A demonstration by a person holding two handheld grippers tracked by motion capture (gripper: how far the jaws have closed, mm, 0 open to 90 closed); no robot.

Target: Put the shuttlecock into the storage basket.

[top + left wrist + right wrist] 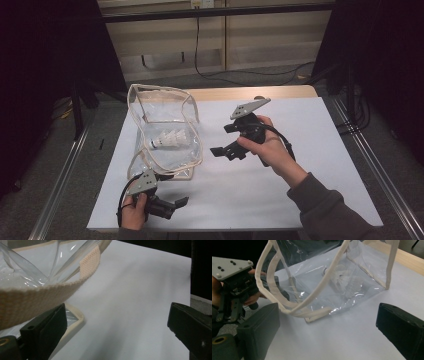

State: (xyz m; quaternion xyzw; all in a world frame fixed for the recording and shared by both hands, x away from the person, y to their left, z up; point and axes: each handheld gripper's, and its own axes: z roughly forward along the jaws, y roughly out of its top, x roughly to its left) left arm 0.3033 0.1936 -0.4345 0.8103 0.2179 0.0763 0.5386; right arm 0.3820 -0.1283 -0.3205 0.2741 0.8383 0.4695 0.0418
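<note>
Both grippers (172,204) (222,140) (2, jaws apart) flank clear bag (165,127) holding shuttlecock (170,140).

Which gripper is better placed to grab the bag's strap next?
Left, probably. The left gripper is open at the clear bag's near edge, its strap just ahead of its jaws; the right gripper stands apart.
</note>
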